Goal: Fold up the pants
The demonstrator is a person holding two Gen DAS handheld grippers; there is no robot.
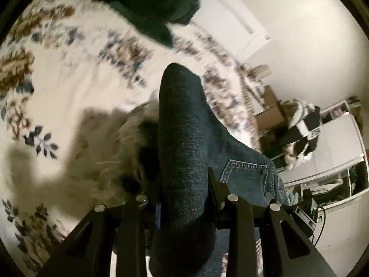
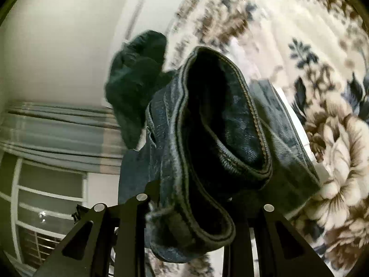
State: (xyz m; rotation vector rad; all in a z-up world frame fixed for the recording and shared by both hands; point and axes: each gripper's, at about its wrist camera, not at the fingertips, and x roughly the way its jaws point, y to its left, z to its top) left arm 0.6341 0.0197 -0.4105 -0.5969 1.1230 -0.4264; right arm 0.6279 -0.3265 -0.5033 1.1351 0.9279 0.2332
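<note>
Dark blue jeans (image 1: 184, 152) hang from my left gripper (image 1: 184, 196), which is shut on a thick fold of the denim; a back pocket (image 1: 249, 173) shows at the right. In the right wrist view my right gripper (image 2: 186, 198) is shut on the jeans' waistband (image 2: 207, 138), whose opening gapes toward the camera. Both hold the pants lifted above a floral bedspread (image 1: 69, 80). The fingertips are hidden by cloth.
The floral bedspread also fills the right of the right wrist view (image 2: 322, 138). A dark green garment (image 1: 147, 4) lies on the bed; it also shows in the right wrist view (image 2: 133, 87). White walls, a window (image 2: 46, 196) and shelves (image 1: 334, 161) surround it.
</note>
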